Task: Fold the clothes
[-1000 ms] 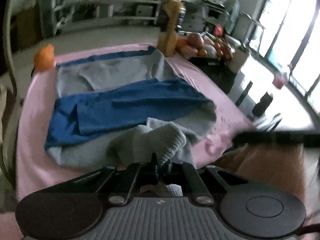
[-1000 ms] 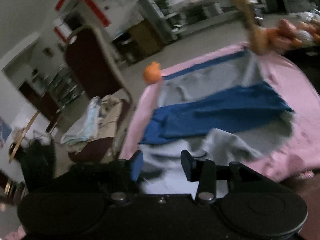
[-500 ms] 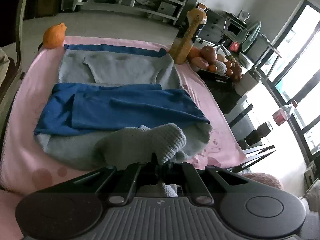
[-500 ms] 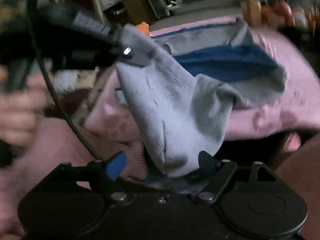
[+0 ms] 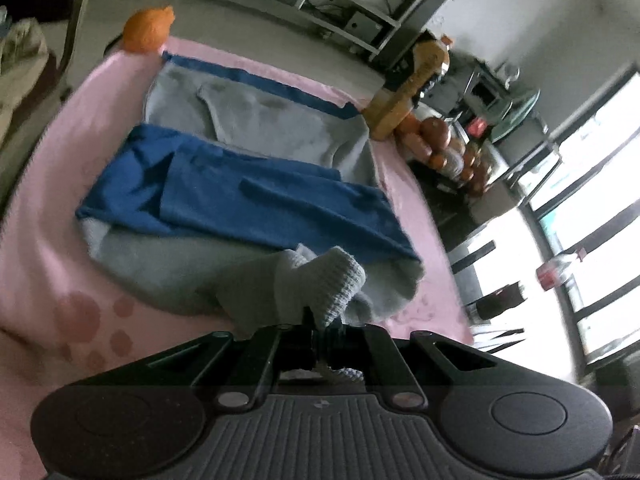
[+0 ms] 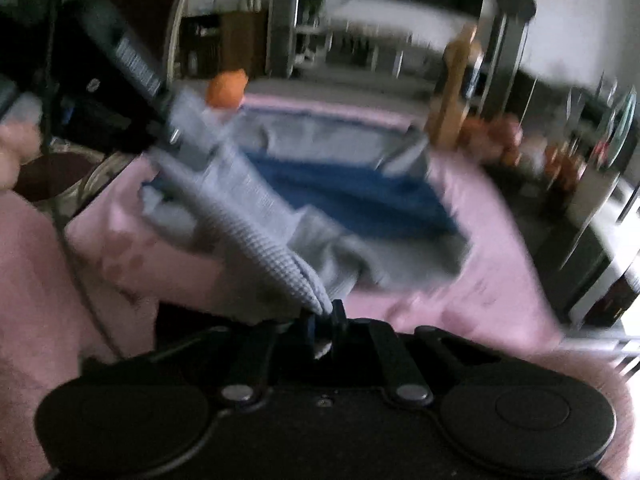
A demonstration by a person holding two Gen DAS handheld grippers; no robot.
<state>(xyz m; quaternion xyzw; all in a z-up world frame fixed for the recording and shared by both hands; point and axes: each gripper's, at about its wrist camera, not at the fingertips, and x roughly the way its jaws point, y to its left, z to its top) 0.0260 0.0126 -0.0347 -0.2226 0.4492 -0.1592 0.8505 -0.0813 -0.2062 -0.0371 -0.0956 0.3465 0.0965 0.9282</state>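
Observation:
A grey and blue sweater (image 5: 260, 200) lies spread on the pink-covered table (image 5: 48, 200). My left gripper (image 5: 318, 320) is shut on its grey ribbed hem (image 5: 340, 280), which bunches up just past the fingertips. In the right wrist view the same hem (image 6: 248, 220) runs as a taut band from the left gripper (image 6: 172, 132) at the upper left down to my right gripper (image 6: 326, 314). The right jaws are closing, and their pads pinch the hem's lower end. The rest of the sweater (image 6: 340, 188) lies behind on the pink cloth (image 6: 480, 240).
An orange ball-like object (image 5: 148, 34) sits at the table's far left corner. A tall bottle of orange drink (image 5: 416, 84) and a heap of fruit (image 5: 440, 140) stand at the far right corner. A hand (image 6: 16, 148) holds the left gripper. Windows lie to the right.
The right jaws stood wide around the hanging grey hem half a second ago and now pinch it. The hem is now pulled taut between both grippers. The left gripper has rolled and kept its grip.

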